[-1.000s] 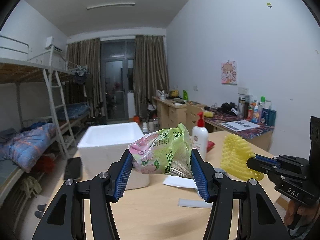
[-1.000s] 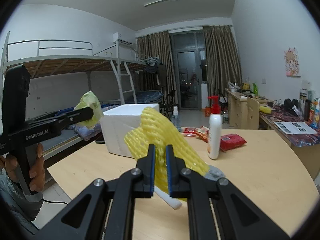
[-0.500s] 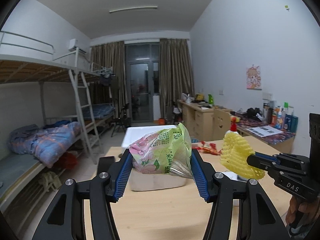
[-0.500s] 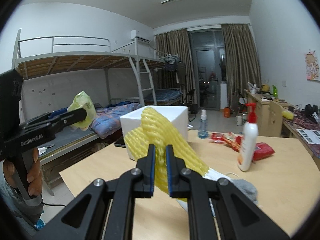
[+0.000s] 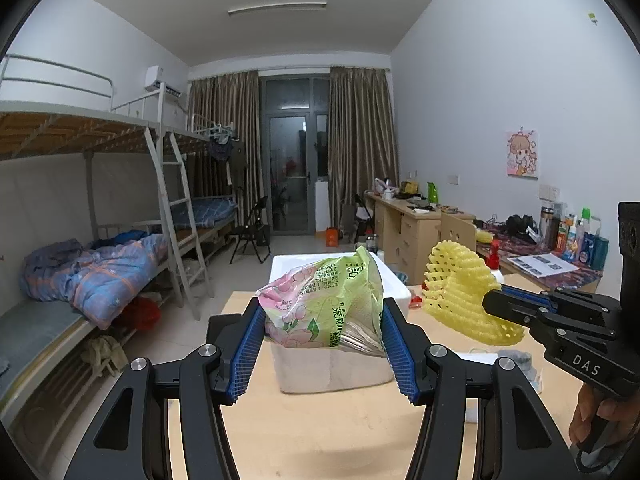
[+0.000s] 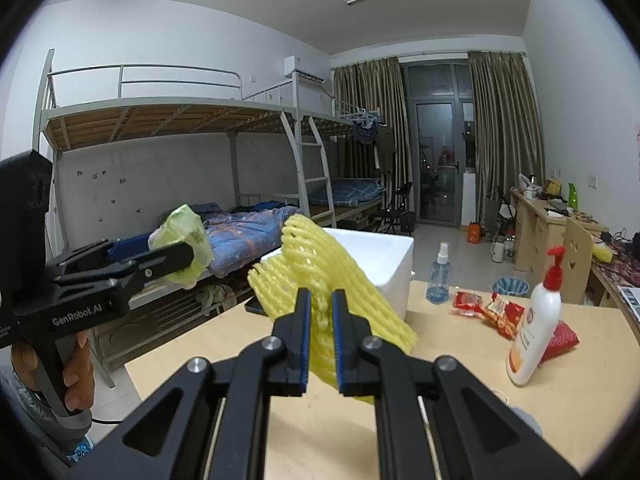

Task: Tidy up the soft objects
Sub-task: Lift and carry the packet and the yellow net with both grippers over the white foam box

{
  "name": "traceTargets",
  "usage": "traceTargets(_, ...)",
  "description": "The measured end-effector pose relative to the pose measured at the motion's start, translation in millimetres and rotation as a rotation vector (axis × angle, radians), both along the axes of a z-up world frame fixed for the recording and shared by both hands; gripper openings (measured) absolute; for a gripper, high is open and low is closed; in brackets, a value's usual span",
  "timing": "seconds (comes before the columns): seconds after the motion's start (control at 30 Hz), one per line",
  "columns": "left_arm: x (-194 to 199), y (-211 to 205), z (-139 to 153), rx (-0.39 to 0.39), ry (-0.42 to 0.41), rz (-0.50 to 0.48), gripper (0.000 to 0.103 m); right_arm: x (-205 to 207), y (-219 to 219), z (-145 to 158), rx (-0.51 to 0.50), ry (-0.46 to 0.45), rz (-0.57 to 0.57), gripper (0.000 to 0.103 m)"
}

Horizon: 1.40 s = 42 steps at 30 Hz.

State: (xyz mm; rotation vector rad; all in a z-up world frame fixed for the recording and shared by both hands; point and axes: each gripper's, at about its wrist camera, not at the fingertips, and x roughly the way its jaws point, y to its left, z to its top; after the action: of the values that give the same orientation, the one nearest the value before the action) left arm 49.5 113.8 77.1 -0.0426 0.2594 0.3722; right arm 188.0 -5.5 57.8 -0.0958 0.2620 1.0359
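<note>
My left gripper (image 5: 322, 320) is shut on a green and pink tissue pack (image 5: 324, 312), held in the air just in front of the white foam box (image 5: 332, 372) on the wooden table (image 5: 320, 432). From the right wrist view the same pack (image 6: 184, 240) shows at the left in that gripper (image 6: 176, 256). My right gripper (image 6: 321, 304) is shut on a yellow foam net (image 6: 320, 276), raised above the table near the foam box (image 6: 384, 264). In the left wrist view the net (image 5: 460, 300) hangs to the right of the pack.
On the table's right side stand a white pump bottle (image 6: 536, 328), red snack packets (image 6: 496, 312) and a small spray bottle (image 6: 439, 276). A grey cloth (image 5: 520, 360) lies near the box. Bunk beds (image 5: 100, 264) line the left, desks (image 5: 416, 224) the right wall.
Both grippers have swung to the left together, keeping their loads. The foam box now lies straight ahead of the left gripper, and the pump bottle has slid to the right in the right wrist view.
</note>
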Motion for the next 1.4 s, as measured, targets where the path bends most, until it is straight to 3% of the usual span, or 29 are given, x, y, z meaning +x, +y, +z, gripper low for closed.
traceTargets(0.43,32,15,17,0.020,-0.004,0.032,0.059,24,21,33,-0.012,-0.032,-0.036,0.013)
traceTargets(0.73,51,27,23,0.004,-0.007,0.026,0.059,34,36,39,-0.037,-0.043,-0.019,0.013)
traceTargets(1.4,138,66,8,-0.040,0.084,-0.021,0.059,69,56,34,-0.055,-0.012,-0.006,0.013)
